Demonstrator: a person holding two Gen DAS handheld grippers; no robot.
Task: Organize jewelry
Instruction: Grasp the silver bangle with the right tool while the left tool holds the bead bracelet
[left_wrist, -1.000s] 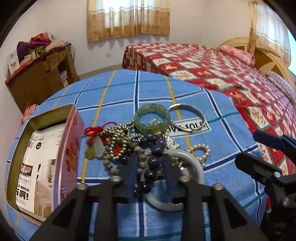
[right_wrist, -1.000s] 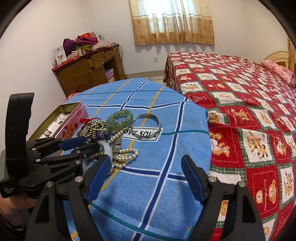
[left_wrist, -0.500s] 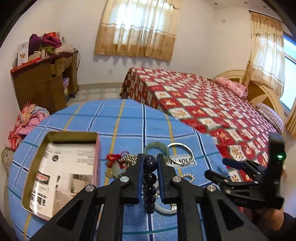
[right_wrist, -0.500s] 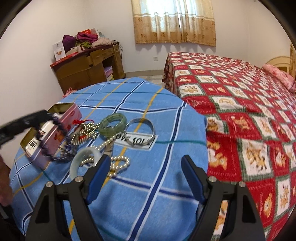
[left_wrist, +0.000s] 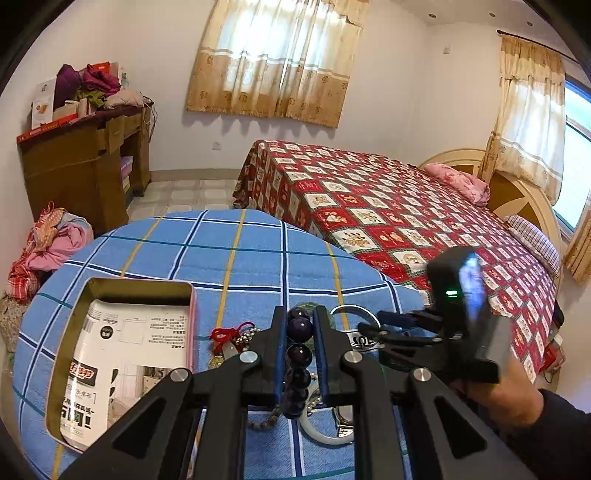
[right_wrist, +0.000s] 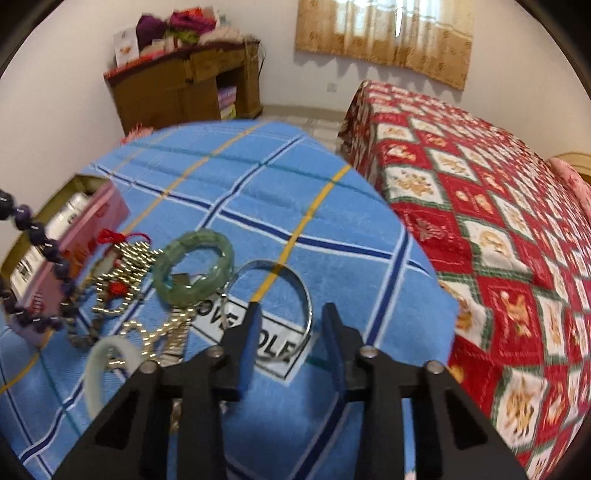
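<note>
While the left gripper (left_wrist: 300, 325) clamps glossy dark-purple beads (left_wrist: 297, 363), the right gripper (right_wrist: 291, 315) gapes empty.

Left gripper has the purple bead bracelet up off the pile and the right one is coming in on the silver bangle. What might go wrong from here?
The purple bead bracelet is pinched by a few beads in the left gripper; its loop dangles and could snag the tin box rim. The open right gripper straddles only the silver bangle rim, which may slip.
</note>
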